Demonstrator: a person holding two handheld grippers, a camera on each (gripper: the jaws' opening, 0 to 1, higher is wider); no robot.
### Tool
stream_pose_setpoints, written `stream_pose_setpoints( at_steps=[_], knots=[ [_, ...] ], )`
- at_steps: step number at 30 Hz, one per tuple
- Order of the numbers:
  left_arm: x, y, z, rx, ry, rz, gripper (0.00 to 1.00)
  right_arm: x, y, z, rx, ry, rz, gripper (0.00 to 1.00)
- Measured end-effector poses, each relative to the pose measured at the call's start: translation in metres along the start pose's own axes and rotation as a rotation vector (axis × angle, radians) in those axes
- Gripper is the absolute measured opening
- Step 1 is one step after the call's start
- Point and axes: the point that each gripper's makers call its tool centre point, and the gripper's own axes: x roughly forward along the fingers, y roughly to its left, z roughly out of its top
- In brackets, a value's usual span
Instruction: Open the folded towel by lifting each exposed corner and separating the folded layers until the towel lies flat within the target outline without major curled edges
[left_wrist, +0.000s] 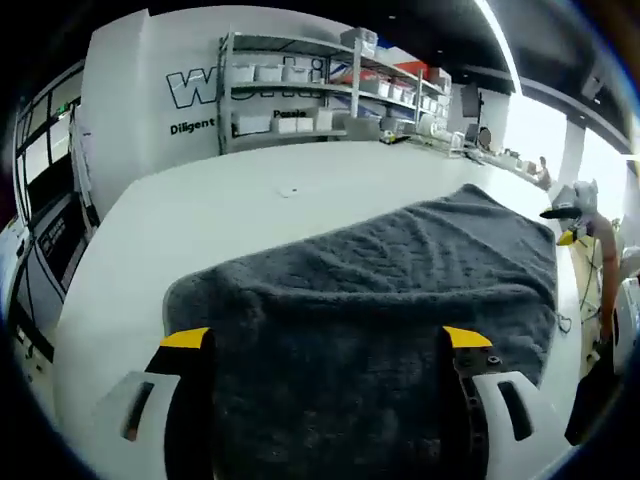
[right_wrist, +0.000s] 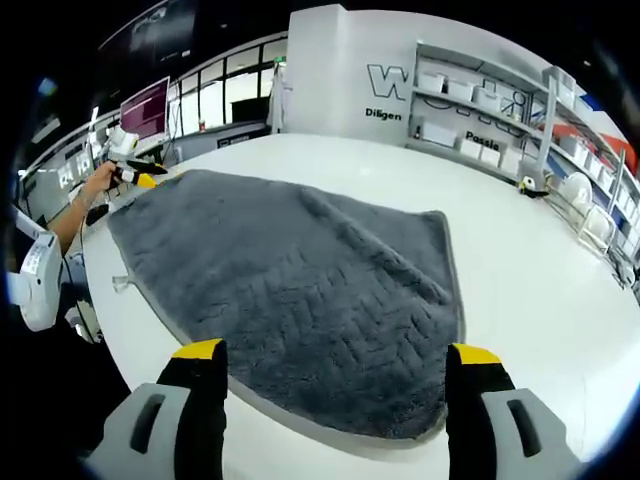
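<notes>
Clearly, the question for the next move is on which side of each tool the towel edge lies. Seen from the left gripper view, the left tool (left_wrist: 328, 340) stands with its jaws wide apart and holds nothing; the grey towel (left_wrist: 400, 290) lies on the white tabletop (left_wrist: 200, 220) directly under and ahead of it, and its long axis runs forward and to the right. The near left corner of the towel is just ahead of the left jaw, so this tool seems the nearer one for that corner. In the right gripper view, the right tool (right_wrist: 336, 352) is also released, with nothing between the jaws; the towel (right_wrist: 290, 270) stretches ahead and to the left, and its bordered near edge passes between the jaws. A folded layer seems to end at the corner ahead of the right jaw.
</notes>
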Motion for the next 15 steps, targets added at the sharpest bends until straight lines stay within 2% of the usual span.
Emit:
stream_pose_setpoints(
  at_steps=[7, 10, 15],
  knots=[
    [-0.024, -0.038, -0.005, 0.046, -0.01, -0.03, 0.99, 0.004, -0.002, 0.0, 0.0, 0.011, 0.009, 0.94],
    [-0.031, -0.048, -0.016, 0.078, 0.031, -0.028, 0.99, 0.006, -0.003, 0.002, 0.001, 0.012, 0.013, 0.97],
    [-0.042, -0.064, -0.023, 0.062, 0.02, -0.056, 1.0, 0.01, -0.003, 0.01, -0.012, 0.011, 0.026, 0.99]
  ],
)
